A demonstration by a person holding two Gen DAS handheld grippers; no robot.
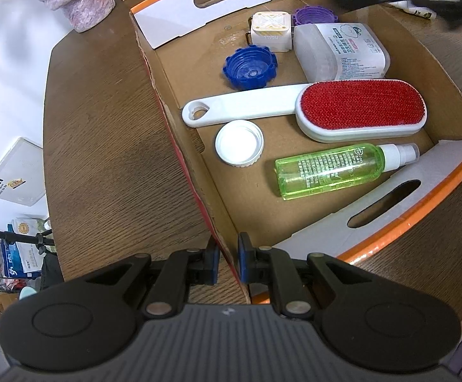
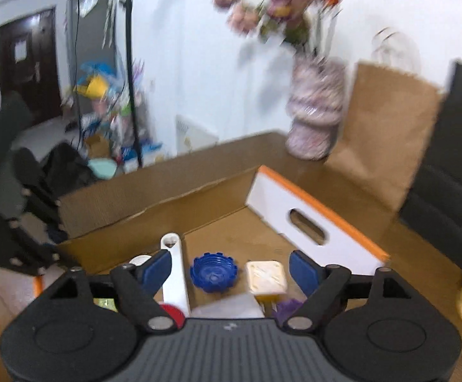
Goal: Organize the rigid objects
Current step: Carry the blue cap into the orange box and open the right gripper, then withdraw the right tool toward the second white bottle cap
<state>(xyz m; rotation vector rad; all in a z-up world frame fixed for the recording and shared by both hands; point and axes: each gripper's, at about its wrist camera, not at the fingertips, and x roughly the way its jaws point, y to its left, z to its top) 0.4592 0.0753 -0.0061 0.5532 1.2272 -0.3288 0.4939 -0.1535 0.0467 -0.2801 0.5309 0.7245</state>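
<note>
The left gripper (image 1: 228,262) has its blue-padded jaws clamped on the near wall of the shallow brown cardboard box (image 1: 180,133), pinching the red-edged rim between the pads. The right gripper (image 2: 231,272) hangs over the opposite side of the box with its jaws wide apart and nothing between them; its picture is blurred.

Inside the box, nearest the left gripper, a clear green plastic spray bottle (image 1: 336,170) lies on its side with its white nozzle pointing right. Just beside it sits a round white plastic lid (image 1: 239,143), open side up. Beyond these lies a white-handled lint brush with a red oval pad (image 1: 358,108), its handle reaching left. Past the brush are a blue ridged plastic cap (image 1: 250,68), a translucent white rectangular container with a printed label (image 1: 342,51), a small cream square block (image 1: 271,31) and a purple ridged cap (image 1: 315,15).

The box rests on a round dark wooden table (image 1: 103,146). A pink mottled vase (image 2: 315,111) stands at the table's far edge, with a brown paper bag (image 2: 387,133) near it.
</note>
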